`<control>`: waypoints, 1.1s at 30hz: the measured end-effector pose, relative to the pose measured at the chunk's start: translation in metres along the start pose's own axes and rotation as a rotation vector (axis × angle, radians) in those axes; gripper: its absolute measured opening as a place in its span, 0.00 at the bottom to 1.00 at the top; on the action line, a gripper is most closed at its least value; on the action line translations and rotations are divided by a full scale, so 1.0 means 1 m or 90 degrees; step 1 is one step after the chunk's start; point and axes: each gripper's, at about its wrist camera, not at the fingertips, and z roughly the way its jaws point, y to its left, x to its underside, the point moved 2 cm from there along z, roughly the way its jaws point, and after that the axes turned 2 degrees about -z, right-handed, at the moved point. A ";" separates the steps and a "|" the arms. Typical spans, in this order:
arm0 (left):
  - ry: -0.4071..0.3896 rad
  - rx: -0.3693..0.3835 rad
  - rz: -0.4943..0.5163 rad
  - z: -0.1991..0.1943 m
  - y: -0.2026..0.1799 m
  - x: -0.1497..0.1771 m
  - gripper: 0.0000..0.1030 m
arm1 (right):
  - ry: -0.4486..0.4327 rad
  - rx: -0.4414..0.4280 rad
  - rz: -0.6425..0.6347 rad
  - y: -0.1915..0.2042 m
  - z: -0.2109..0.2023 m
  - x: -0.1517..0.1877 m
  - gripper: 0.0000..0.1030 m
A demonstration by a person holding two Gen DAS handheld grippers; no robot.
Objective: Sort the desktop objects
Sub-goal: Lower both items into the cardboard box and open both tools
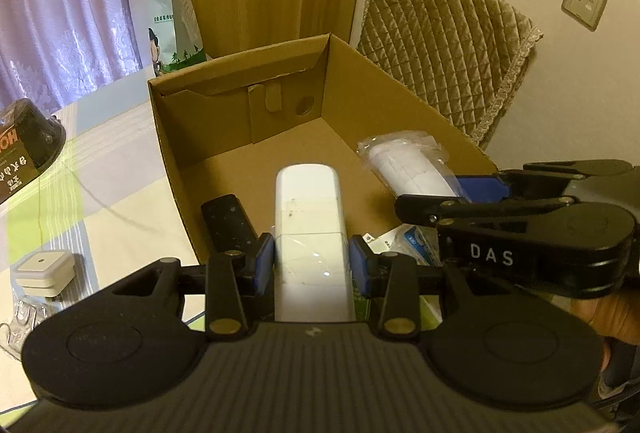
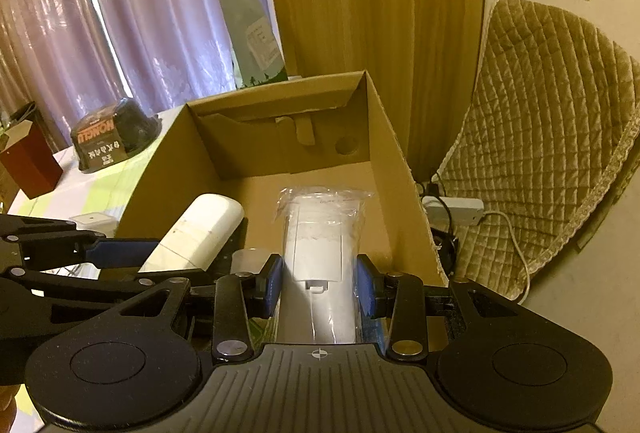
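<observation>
White remote [image 1: 310,229] clamped in left tongs [image 1: 311,265], over cardboard box [image 1: 400,93]

Both grippers are built alike: a left gripper [image 1: 311,265] and a right gripper [image 2: 319,285] in matte black plastic, each with a ribbed grey plate at the base flanked by two round black discs. Brass-coloured rivets pin the black link arms, and the fingers [image 1: 264,261] carry blue pads. The right gripper's side bears the white letters "DAS" [image 1: 491,256].
</observation>
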 end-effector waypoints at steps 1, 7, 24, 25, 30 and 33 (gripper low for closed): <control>0.000 0.000 0.000 0.001 0.000 0.000 0.34 | 0.001 0.000 0.000 0.000 0.001 0.000 0.36; 0.002 -0.004 0.001 0.004 0.000 -0.001 0.34 | 0.005 -0.001 -0.001 0.000 0.006 -0.001 0.37; -0.023 -0.015 -0.004 -0.015 0.010 -0.007 0.36 | 0.011 -0.007 -0.008 0.008 0.014 -0.005 0.37; -0.022 -0.015 -0.007 -0.016 0.011 -0.007 0.36 | 0.012 -0.008 -0.009 0.009 0.014 -0.005 0.37; -0.021 -0.015 -0.011 -0.017 0.014 -0.005 0.37 | 0.014 -0.010 -0.015 0.014 0.015 -0.004 0.37; -0.022 -0.015 -0.012 -0.018 0.015 -0.004 0.37 | 0.015 -0.011 -0.018 0.016 0.016 -0.004 0.37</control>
